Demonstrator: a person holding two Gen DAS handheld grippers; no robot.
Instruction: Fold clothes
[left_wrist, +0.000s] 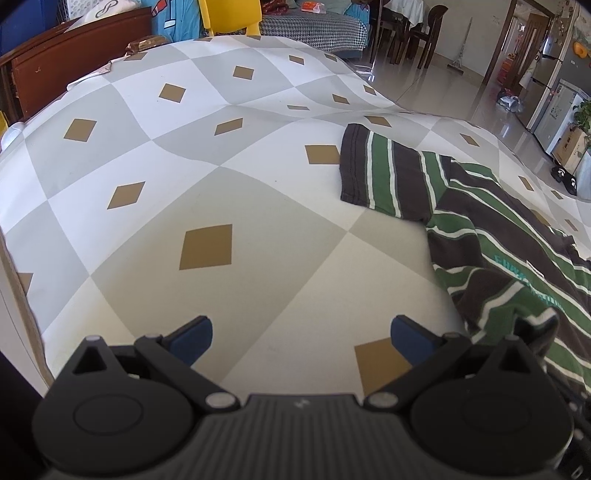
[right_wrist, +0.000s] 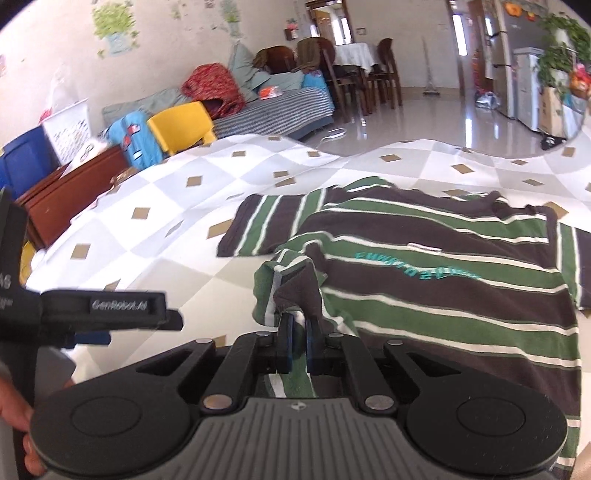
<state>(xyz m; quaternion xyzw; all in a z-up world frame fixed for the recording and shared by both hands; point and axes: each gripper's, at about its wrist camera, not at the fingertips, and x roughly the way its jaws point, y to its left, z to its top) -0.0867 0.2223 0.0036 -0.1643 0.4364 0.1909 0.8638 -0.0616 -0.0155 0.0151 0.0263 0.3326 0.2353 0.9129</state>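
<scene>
A T-shirt with brown, green and white stripes lies spread on the checked tablecloth, with teal lettering across its chest. My right gripper is shut on a bunched fold at the shirt's near left edge, and the cloth rises in a peak above the blue pads. In the left wrist view the same T-shirt lies to the right, one sleeve stretched out flat. My left gripper hovers open over bare tablecloth, left of the shirt and touching nothing.
The black body of the other hand-held gripper juts in from the left, with a hand below it. A yellow chair and a wooden board stand past the table's far edge. Shiny floor lies to the right.
</scene>
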